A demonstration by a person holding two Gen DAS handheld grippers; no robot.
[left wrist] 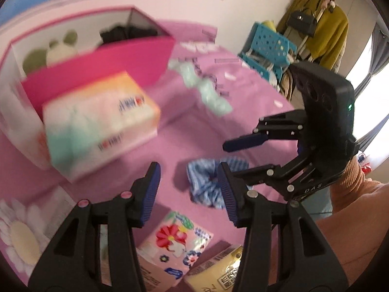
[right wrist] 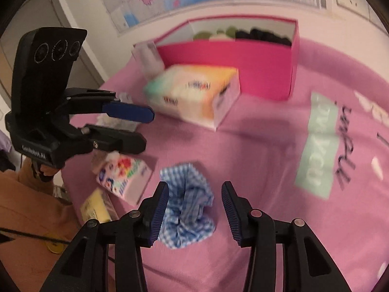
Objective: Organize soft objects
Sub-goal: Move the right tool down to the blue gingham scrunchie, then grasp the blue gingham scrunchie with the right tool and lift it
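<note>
Motion blur smeared the tissue box (left wrist: 97,119) lettering beyond reading; the right gripper (left wrist: 222,157) hid part of the blue scrunchie (left wrist: 206,185), and the frame edge cropped the yellow pack (left wrist: 216,272)

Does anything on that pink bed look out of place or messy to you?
The blue checked scrunchie lies loose and crumpled on the pink bedspread, outside the pink box that already holds soft things. Tissue packs lie scattered at odd angles in front of the box. Nothing looks spilled or damaged, though the pictures are blurred.
</note>
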